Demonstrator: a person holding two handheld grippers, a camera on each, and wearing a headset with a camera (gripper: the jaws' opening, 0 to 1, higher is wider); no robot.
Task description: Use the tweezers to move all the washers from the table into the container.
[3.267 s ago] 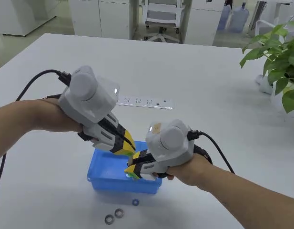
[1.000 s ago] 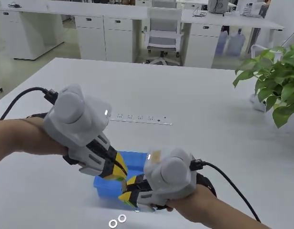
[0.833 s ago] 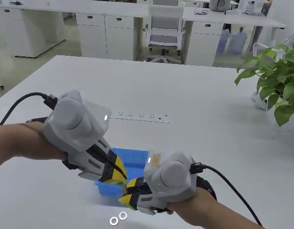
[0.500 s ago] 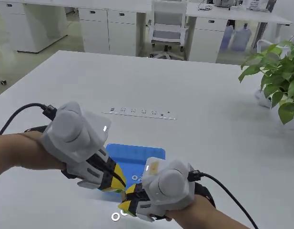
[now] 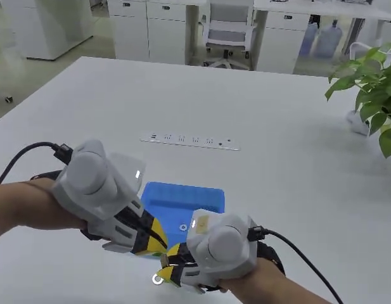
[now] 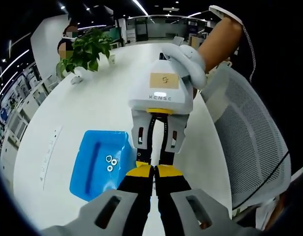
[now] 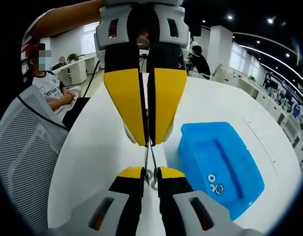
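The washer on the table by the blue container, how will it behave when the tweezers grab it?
The washer looks like thin, flat metal, so it is probably stiff and light. It lies flat on the smooth white table, so the tweezers may skid it before gripping. Its shine suggests it could slip out if pinched loosely.

Three washers [image 6: 110, 162] lie inside the blue container [image 6: 87, 174].

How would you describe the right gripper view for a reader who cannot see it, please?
The right gripper and the left gripper meet tip to tip, both pinching thin tweezers over a white table; a blue container beside them holds washers.
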